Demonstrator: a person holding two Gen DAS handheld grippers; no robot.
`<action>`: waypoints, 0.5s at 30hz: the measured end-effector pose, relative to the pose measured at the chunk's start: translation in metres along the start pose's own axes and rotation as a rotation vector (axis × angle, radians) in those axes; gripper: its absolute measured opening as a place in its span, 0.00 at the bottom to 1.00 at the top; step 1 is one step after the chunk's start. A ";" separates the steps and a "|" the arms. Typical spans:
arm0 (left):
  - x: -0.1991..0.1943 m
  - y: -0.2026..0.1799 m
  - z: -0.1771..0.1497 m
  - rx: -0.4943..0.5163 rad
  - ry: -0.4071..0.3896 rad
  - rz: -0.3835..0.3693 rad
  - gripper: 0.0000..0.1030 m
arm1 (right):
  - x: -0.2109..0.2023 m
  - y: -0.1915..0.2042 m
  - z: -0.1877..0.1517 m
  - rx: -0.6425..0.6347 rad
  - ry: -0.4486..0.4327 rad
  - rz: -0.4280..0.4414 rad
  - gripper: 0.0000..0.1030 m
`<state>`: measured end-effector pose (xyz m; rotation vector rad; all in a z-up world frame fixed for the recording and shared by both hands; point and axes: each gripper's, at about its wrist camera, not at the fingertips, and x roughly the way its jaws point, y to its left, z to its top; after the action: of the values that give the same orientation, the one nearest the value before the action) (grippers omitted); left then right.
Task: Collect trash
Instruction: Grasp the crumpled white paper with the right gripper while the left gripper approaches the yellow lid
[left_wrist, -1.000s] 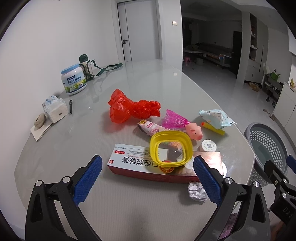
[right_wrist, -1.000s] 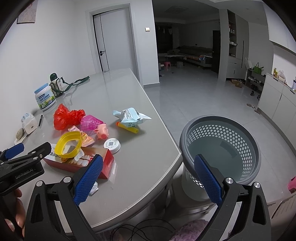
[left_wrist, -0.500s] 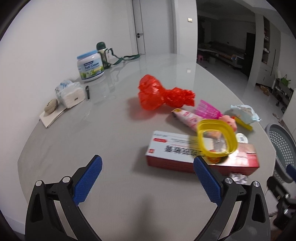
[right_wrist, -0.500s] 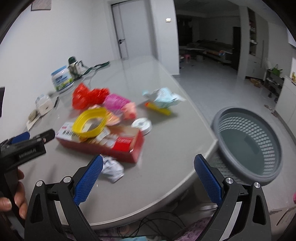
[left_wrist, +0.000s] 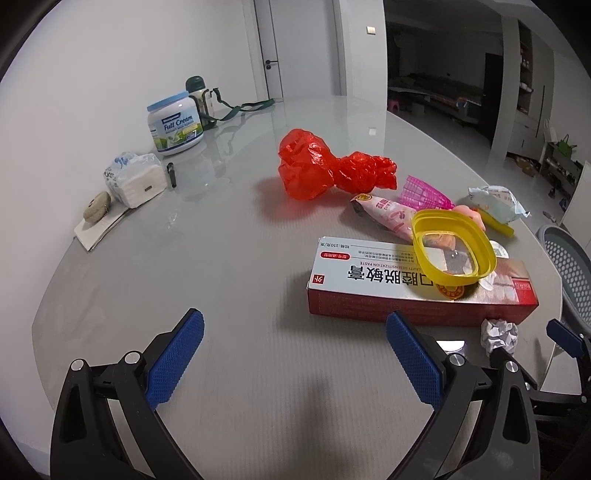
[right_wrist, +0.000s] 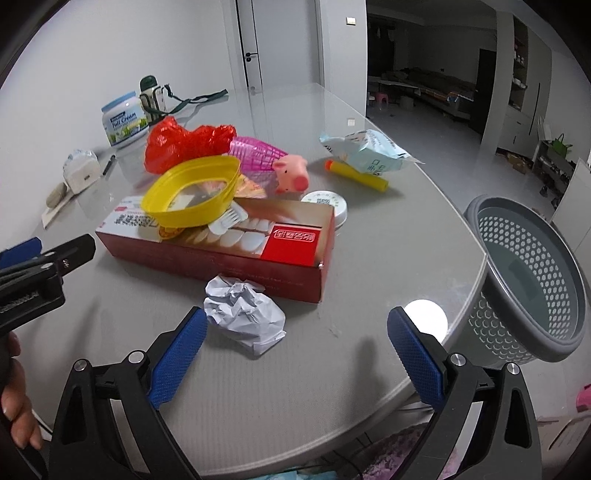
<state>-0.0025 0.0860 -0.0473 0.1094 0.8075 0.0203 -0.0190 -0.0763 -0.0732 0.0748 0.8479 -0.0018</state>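
Trash lies on the grey table (left_wrist: 229, 266): a red toothpaste box (left_wrist: 417, 284) (right_wrist: 229, 243) with a yellow plastic rim (left_wrist: 452, 251) (right_wrist: 192, 192) on top, a crumpled white paper ball (right_wrist: 245, 312) (left_wrist: 498, 334), a red plastic bag (left_wrist: 325, 170) (right_wrist: 184, 142), a pink mesh (right_wrist: 256, 151), a pink wrapper (left_wrist: 388, 214) and a pale blue wrapper (right_wrist: 369, 151). My left gripper (left_wrist: 295, 354) is open and empty, left of the box. My right gripper (right_wrist: 295, 354) is open and empty, with the paper ball just ahead of its left finger.
A grey perforated basket (right_wrist: 532, 280) stands off the table's right edge. A pink pig toy (right_wrist: 291, 173), a yellow tube (right_wrist: 358, 175) and a white round lid (right_wrist: 327, 205) lie behind the box. A milk powder tin (left_wrist: 175, 123), a bottle (left_wrist: 199, 96) and tissues (left_wrist: 136, 179) line the wall side.
Both grippers have swung left and come in lower over the table. The box has gone to the right in the left view; the paper ball is now close before the right gripper.
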 end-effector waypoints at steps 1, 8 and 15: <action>0.000 0.000 0.000 0.000 0.000 -0.002 0.94 | 0.002 0.001 0.001 -0.002 0.001 -0.001 0.91; 0.001 0.004 0.000 -0.011 -0.001 -0.015 0.94 | 0.008 0.010 0.003 -0.022 -0.007 0.003 0.91; 0.001 0.004 -0.001 -0.014 0.003 -0.026 0.94 | 0.009 0.017 0.003 -0.057 -0.001 0.005 0.67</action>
<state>-0.0022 0.0899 -0.0487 0.0860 0.8117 0.0018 -0.0099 -0.0588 -0.0770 0.0229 0.8458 0.0272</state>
